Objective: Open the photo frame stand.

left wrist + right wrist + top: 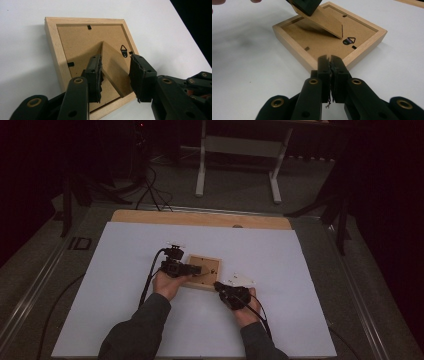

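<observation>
A wooden picture frame lies face down near the middle of the white tabletop, its brown backing board up, with a small metal hanger and little black retaining tabs at its inner edges. The cardboard easel stand is already swung up from the backing at a slant, so the unfolding looks partly done. The left hand-held gripper has its jaws apart on either side of the stand's raised flap; from the right gripper view it seems to bear on the flap's free end, though I cannot tell whether both pads press it. The right hand-held gripper has its jaws together on nothing, resting against the frame's near corner, apparently steadying it. What seems left is to bring the stand fully out and set the frame upright.
</observation>
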Demonstrator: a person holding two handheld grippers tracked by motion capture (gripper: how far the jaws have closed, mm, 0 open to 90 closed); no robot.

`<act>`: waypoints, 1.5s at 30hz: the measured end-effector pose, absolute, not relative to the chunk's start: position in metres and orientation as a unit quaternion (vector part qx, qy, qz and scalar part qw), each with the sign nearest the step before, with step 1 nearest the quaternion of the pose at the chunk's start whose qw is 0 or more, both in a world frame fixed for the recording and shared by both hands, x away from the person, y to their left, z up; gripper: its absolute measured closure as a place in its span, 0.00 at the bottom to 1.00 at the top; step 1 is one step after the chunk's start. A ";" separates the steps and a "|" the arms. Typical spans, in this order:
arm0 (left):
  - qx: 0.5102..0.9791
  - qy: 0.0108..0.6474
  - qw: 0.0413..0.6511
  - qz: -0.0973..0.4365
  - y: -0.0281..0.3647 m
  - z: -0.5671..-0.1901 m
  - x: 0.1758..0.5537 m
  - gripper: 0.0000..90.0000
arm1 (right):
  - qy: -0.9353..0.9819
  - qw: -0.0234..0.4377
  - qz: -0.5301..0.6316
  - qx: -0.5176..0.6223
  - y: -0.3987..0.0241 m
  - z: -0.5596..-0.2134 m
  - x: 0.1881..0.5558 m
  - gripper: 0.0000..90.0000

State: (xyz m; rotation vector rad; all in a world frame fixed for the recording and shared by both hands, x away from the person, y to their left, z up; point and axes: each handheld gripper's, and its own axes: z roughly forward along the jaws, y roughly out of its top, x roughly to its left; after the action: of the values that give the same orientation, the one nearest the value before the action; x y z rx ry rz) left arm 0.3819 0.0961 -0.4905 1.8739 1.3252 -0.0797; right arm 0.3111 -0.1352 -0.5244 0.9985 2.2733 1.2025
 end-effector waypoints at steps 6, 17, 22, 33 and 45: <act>0.746 0.523 0.412 -0.025 0.095 -0.489 0.380 0.71 | 0.811 0.189 0.426 0.353 -0.135 -0.524 0.311 0.95; 0.753 0.512 0.413 -0.007 0.094 -0.485 0.373 0.73 | 0.816 0.191 0.423 0.344 -0.133 -0.523 0.309 0.88; 0.756 0.505 0.417 0.002 0.093 -0.482 0.369 0.74 | 0.813 0.193 0.422 0.351 -0.136 -0.522 0.309 0.80; 0.765 0.491 0.416 0.028 0.090 -0.479 0.358 0.74 | 0.797 0.194 0.439 0.367 -0.146 -0.514 0.313 0.67; 0.771 0.474 0.423 0.049 0.090 -0.478 0.345 0.76 | 0.791 0.195 0.442 0.376 -0.151 -0.510 0.316 0.65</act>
State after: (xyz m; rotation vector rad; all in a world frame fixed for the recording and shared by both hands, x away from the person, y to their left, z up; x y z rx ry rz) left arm 0.3449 0.0897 -0.4779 1.9288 1.1864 0.1221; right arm 0.3156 -0.1512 -0.5096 1.0530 2.2172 1.2390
